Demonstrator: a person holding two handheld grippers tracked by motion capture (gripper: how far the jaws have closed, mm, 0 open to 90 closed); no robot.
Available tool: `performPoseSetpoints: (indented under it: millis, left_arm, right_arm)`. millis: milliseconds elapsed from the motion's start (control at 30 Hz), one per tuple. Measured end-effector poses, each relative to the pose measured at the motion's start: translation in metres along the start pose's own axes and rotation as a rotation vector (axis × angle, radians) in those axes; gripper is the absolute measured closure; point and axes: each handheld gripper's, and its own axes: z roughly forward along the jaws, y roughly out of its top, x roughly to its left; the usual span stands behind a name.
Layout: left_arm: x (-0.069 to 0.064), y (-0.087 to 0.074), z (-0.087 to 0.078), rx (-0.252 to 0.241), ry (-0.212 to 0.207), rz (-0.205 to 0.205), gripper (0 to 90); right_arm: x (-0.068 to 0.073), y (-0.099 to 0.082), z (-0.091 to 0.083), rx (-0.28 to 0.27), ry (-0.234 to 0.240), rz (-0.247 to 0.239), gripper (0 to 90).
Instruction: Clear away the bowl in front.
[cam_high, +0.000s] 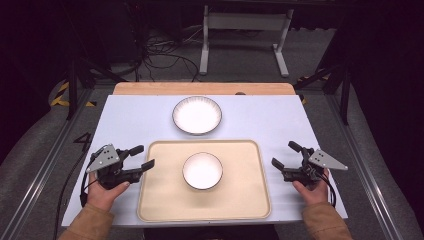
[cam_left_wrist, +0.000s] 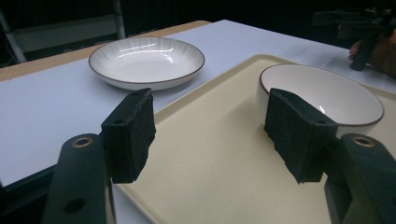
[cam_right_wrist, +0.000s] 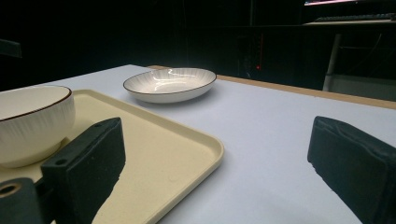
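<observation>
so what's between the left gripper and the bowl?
Just bare tray. In the high view, the open left gripper sits at its left edge, the bowl mid-tray, nothing between.

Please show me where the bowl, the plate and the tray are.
bowl (cam_high: 202, 170): high view, inner bottom.
plate (cam_high: 197, 114): high view, middle of its well.
tray (cam_high: 160, 195): high view, bare floor left of the bowl.

We can make out just one mark here: a dark numeral "4" (cam_high: 82, 141) on the grey floor (cam_high: 35, 150), just left of the table's edge in the high view. We read no lettering on the dishes, tray or tools.
</observation>
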Motion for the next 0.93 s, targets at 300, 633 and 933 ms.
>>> performPoseSetpoints:
  millis: [300,633,933]
  left_arm:
    - [0.016,-0.023,-0.008,-0.076,0.042,-0.068,33.3]
    - [0.019,-0.035,-0.008,-0.041,0.067,-0.075,33.1]
    - [0.018,-0.036,-0.009,-0.051,0.079,-0.069,29.9]
  right_arm:
    - [0.001,0.000,0.000,-0.005,-0.003,-0.004,4.3]
    - [0.001,0.000,-0.001,-0.009,-0.003,-0.005,4.3]
    - [0.000,0.000,-0.001,-0.014,-0.004,-0.003,4.2]
